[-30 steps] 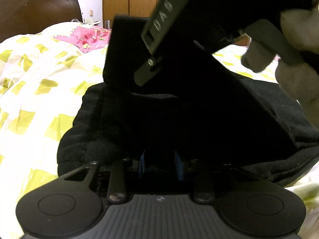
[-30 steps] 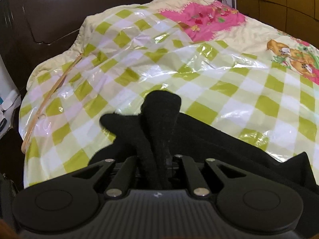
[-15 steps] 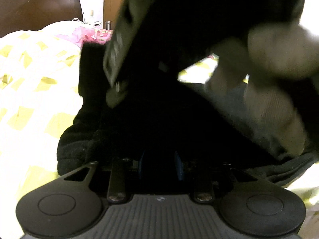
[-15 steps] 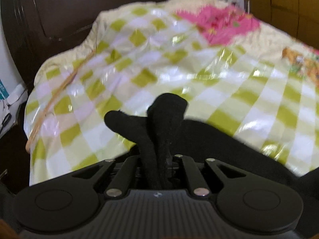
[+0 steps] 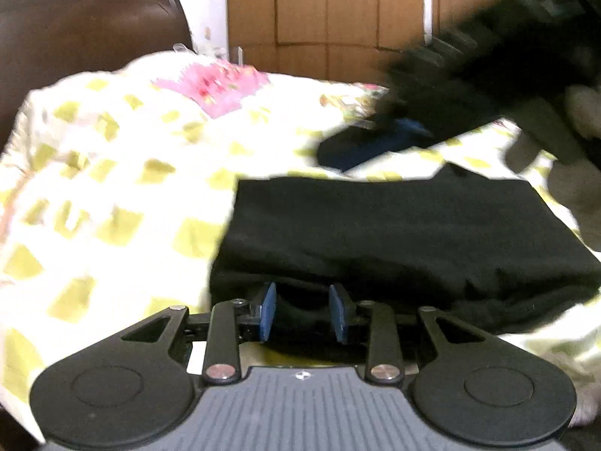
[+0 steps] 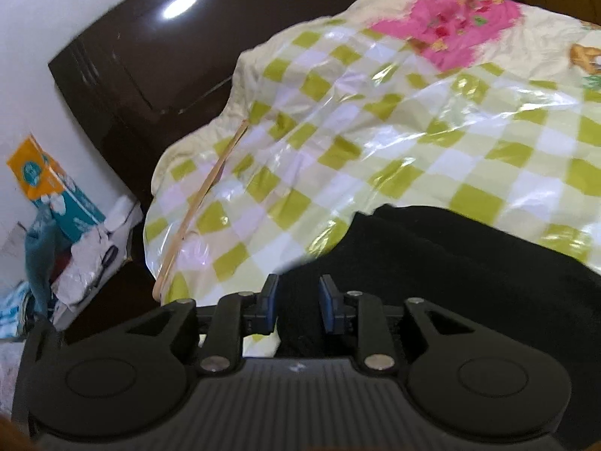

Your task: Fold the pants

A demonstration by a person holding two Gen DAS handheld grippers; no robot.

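— Where do the pants (image 5: 394,225) sit?

— On the checked bedspread (image 6: 375,131), folded into a black block at the edge nearest both cameras. Taking the pants as the landmark: the pink patch (image 6: 450,26) lies well beyond them toward the dark headboard (image 6: 124,67), and the wooden wardrobe (image 5: 326,18) stands beyond that.

— And the grippers?

— The right gripper (image 6: 296,308) is at the pants' near edge. Its jaws are opening, and a ridge of black cloth is between the blue pads (image 6: 269,302), though it looks slack rather than pinched. The left gripper (image 5: 302,317) has its jaws a little apart with dark fabric showing between the blue pads; it seems loose, not clamped. From the left wrist view, the right gripper hovers as a blur above the far right corner of the pants.

— So what does the step need?

— I judge this is the release after laying a fold. Let each gripper come clear of the fabric before drawing back, so no layer snags and lifts with a pad. Pull away low and straight toward the near side of the pants, not across them, or the top layer may slide.

— Any risk?

— The bedspread looks glossy, so the block could skate if dragged.
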